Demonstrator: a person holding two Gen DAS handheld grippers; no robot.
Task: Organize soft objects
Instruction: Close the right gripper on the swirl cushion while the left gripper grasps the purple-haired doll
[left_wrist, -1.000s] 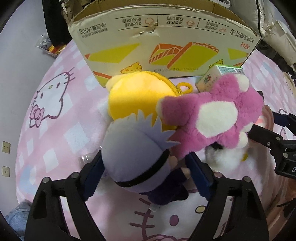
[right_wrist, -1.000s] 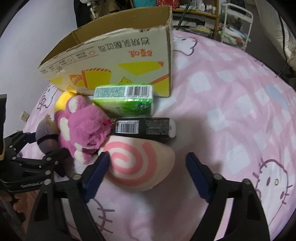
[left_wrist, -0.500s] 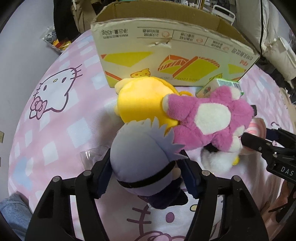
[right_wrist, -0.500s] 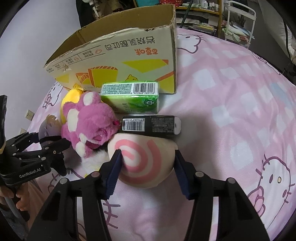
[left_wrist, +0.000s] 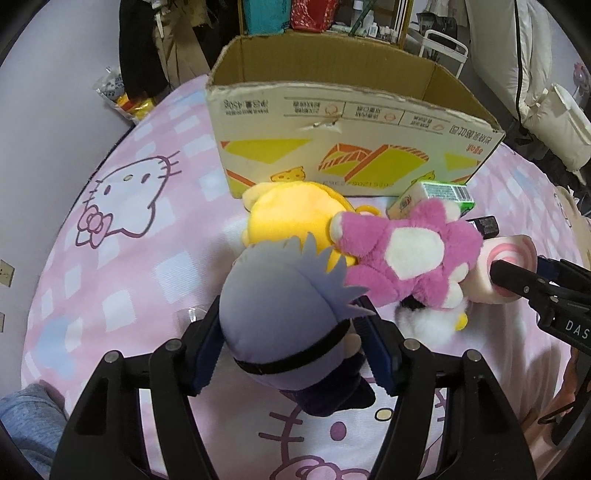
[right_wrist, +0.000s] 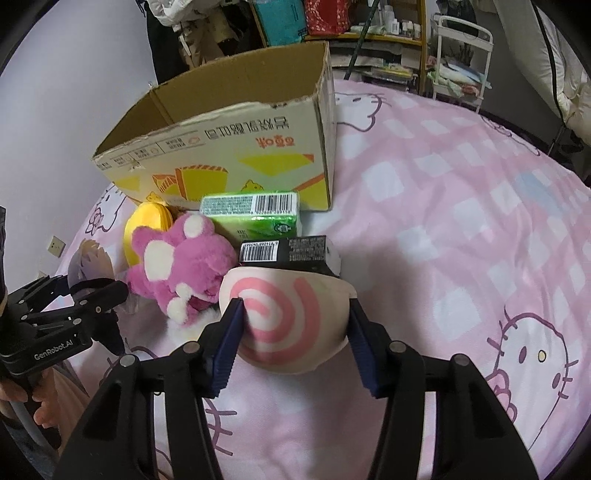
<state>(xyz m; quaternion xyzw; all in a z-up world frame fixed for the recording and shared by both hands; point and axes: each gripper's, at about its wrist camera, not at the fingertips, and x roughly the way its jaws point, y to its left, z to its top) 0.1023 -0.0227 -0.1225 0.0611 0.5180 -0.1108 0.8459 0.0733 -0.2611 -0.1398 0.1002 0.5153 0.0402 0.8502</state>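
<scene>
Both tongs have closed — left gripper (left_wrist: 291, 354) pinching the grey-haired doll (left_wrist: 280, 314), right gripper (right_wrist: 293, 347) squeezing the swirl cushion (right_wrist: 288, 317).

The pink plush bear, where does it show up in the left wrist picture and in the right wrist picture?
Left wrist view: the pink plush bear lies right of centre, partly over the yellow plush, above the left claw.
Right wrist view: it lies at left of centre, beside the swirl cushion in the right claw.
Shared landmark: the cardboard box stands behind it in both.
</scene>
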